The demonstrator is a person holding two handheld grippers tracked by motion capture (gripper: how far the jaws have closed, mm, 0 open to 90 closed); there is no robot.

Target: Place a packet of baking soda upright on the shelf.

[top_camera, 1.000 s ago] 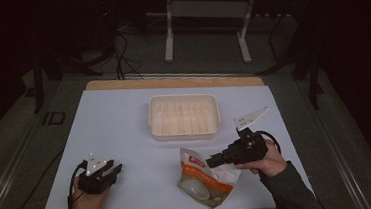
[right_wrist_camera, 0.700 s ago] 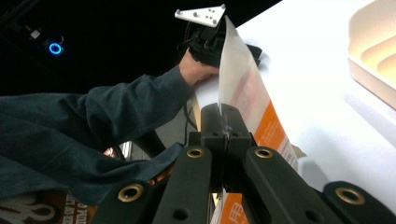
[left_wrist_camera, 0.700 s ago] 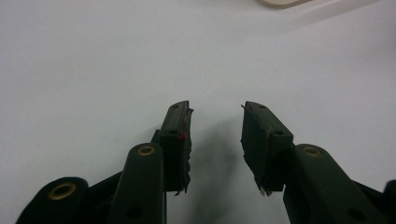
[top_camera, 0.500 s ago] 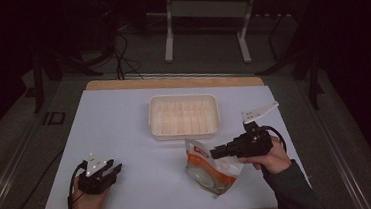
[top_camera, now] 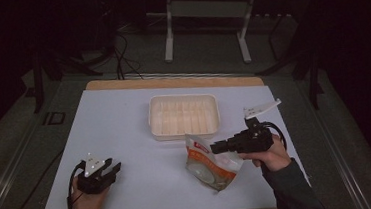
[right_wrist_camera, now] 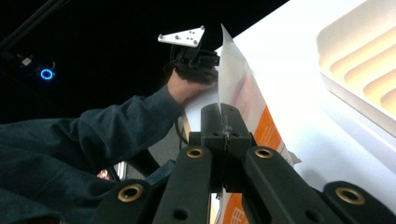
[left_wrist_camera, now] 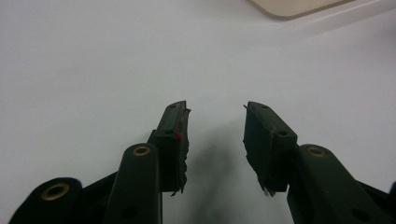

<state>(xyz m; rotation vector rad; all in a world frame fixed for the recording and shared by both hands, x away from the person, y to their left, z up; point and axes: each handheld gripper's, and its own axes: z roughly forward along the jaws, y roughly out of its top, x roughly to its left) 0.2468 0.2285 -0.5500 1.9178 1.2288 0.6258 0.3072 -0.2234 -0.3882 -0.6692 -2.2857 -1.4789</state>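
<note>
An orange and white plastic bag stands tilted on the white table, its top edge lifted. My right gripper is shut on that edge; in the right gripper view the thin bag rises out of the closed jaws of the right gripper. My left gripper rests near the table's front left, far from the bag. Its jaws have just been opening, and in the left gripper view the left gripper stands open over bare table with nothing between its fingers.
A cream ribbed tray lies mid-table just beyond the bag; its corner shows in the left gripper view and its rim in the right gripper view. The white table top has a wooden border. Dark floor, cables and a stand lie behind.
The right gripper has raised the bag from lying nearly flat to standing tilted on its lower end, and has shifted slightly right. The left hand has stayed in place.
</note>
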